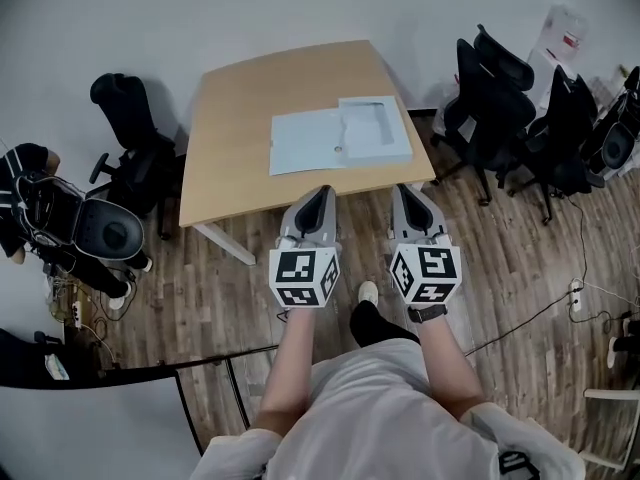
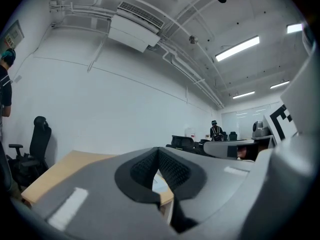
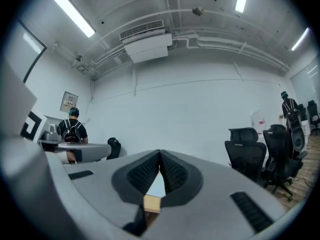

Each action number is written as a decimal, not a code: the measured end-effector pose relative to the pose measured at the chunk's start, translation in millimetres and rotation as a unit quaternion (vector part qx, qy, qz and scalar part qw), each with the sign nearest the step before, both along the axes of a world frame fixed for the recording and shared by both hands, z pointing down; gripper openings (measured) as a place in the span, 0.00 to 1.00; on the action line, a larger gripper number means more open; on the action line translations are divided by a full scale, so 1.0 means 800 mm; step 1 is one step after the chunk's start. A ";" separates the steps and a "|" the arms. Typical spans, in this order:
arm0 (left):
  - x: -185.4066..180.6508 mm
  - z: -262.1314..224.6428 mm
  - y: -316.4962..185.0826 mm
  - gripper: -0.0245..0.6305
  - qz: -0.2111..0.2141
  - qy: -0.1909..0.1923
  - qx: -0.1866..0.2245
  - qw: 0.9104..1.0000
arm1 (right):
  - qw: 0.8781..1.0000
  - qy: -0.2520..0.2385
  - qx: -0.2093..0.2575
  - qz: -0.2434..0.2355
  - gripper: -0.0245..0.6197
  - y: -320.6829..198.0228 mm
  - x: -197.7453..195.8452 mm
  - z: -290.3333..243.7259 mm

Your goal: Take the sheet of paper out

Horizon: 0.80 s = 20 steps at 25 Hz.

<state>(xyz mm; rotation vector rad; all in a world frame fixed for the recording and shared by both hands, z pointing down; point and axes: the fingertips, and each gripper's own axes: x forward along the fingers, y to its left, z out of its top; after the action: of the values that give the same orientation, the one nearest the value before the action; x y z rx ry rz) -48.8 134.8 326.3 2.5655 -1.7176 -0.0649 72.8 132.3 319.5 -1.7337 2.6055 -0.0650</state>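
Note:
A pale blue folder [image 1: 308, 141] lies flat on the wooden table [image 1: 235, 138], with a lighter flat case [image 1: 376, 128] on its right part. I cannot make out a separate sheet of paper. My left gripper [image 1: 322, 191] hovers at the table's front edge, just short of the folder, jaws shut and empty. My right gripper [image 1: 407, 189] is beside it at the same edge, below the case, also shut on nothing. In the left gripper view the ribbed pads [image 2: 170, 168] meet at the tip, and the table [image 2: 60, 166] lies ahead. The right gripper view shows its pads [image 3: 172, 173] closed too.
A black office chair [image 1: 130, 133] stands left of the table and several more [image 1: 505, 98] stand to its right. A cable [image 1: 540, 313] runs over the wooden floor. A pale panel [image 1: 90, 428] stands at the lower left. People stand far off by the wall [image 3: 72, 129].

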 end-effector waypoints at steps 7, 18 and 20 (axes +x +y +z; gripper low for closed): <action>0.009 -0.017 -0.122 0.05 0.005 -0.005 0.010 1.000 | 1.000 -0.004 0.009 -0.019 0.06 -0.126 -0.004 -0.015; 0.030 0.018 -0.292 0.05 0.018 0.003 -0.024 1.000 | 0.999 0.006 -0.023 -0.049 0.06 -0.288 0.005 0.020; 0.026 0.040 -0.312 0.05 0.010 0.006 -0.047 0.999 | 0.998 0.007 -0.040 -0.054 0.06 -0.306 0.005 0.037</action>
<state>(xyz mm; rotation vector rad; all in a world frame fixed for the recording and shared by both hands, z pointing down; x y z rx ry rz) -28.0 -114.8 358.1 2.5086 -1.6493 0.0015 76.6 -112.8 349.5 -1.6192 2.7412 -0.1621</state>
